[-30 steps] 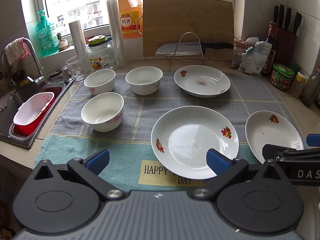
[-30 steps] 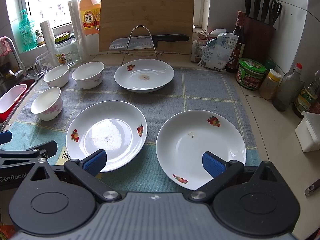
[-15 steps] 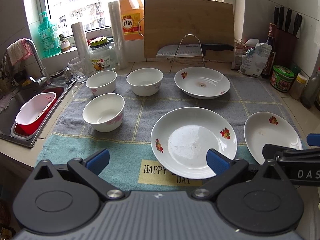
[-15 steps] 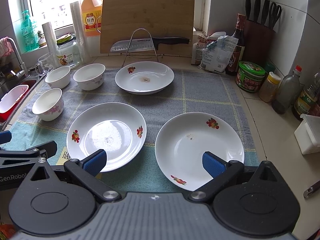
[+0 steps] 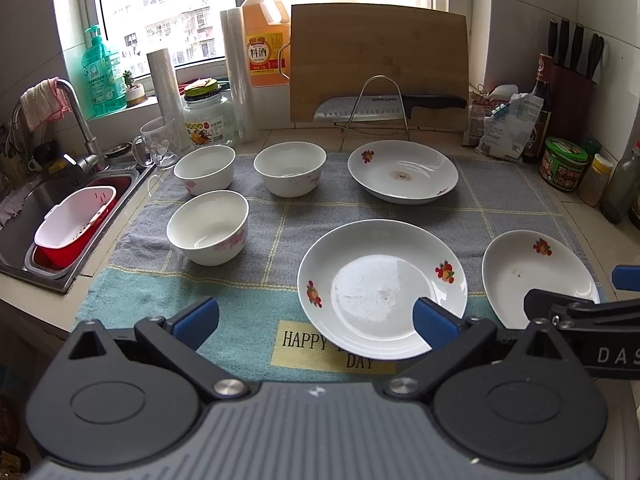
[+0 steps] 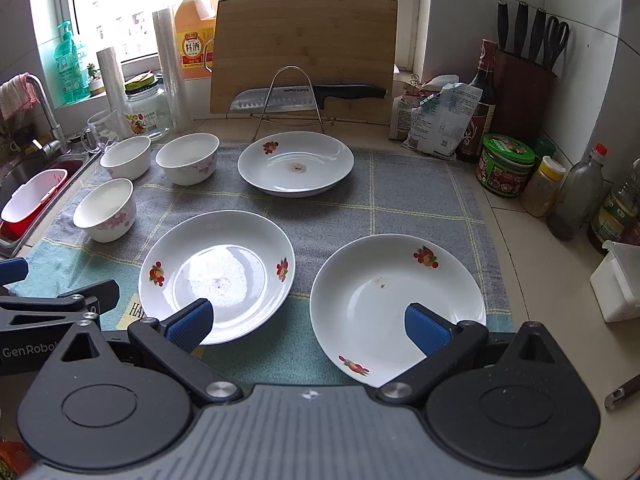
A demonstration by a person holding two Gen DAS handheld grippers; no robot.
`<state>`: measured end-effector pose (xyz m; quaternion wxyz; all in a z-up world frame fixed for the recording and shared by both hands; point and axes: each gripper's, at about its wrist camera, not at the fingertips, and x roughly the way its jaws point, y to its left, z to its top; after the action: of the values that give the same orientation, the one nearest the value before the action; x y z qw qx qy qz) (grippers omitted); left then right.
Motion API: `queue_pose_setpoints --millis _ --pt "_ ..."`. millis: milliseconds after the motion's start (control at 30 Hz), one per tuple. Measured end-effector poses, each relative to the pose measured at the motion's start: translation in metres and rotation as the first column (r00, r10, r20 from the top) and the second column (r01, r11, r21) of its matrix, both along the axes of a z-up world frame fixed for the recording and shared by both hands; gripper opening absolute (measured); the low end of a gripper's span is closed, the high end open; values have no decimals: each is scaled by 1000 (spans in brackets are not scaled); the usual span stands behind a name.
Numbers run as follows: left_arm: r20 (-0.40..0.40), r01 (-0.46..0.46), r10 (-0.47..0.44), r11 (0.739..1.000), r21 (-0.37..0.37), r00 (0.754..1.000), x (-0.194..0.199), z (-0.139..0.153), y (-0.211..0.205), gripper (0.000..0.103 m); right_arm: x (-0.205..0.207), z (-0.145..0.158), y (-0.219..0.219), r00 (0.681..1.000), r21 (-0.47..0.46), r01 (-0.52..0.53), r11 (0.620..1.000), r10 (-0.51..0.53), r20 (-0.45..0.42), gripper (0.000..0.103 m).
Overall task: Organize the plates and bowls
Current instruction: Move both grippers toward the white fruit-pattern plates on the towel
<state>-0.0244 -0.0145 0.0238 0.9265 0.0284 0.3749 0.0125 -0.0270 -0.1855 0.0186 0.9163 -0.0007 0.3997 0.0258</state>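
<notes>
- Three white floral plates lie apart on a grey-and-teal towel (image 5: 276, 216): the middle plate (image 5: 382, 288) sits just ahead of the left gripper (image 5: 316, 316), under its right fingertip; the right plate (image 6: 398, 300) lies just ahead of the right gripper (image 6: 308, 320), under its right fingertip; the far plate (image 6: 296, 163) rests well beyond both
- Three white bowls stand upright ahead and to the left of both grippers: the near bowl (image 5: 208, 232), with the left rear bowl (image 5: 205, 168) and the right rear bowl (image 5: 290, 168) behind it
- Both grippers hover with jaws spread wide, holding nothing
- Beyond the far plate, a knife (image 6: 308, 98) rests on a wire stand against a wooden cutting board (image 6: 304, 48)
- A sink (image 5: 36, 216) with a red-and-white basket lies far left
</notes>
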Motion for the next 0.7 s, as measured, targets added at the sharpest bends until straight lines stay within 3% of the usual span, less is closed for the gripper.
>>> queue_pose_setpoints --millis 233,700 --pt "15 14 -13 999 -30 1000 -4 2 -5 102 -6 4 -8 999 8 -35 999 35 34 103" --pt "63 87 -81 990 -109 995 -10 9 -32 102 -29 7 -56 972 30 -130 991 122 202 103"
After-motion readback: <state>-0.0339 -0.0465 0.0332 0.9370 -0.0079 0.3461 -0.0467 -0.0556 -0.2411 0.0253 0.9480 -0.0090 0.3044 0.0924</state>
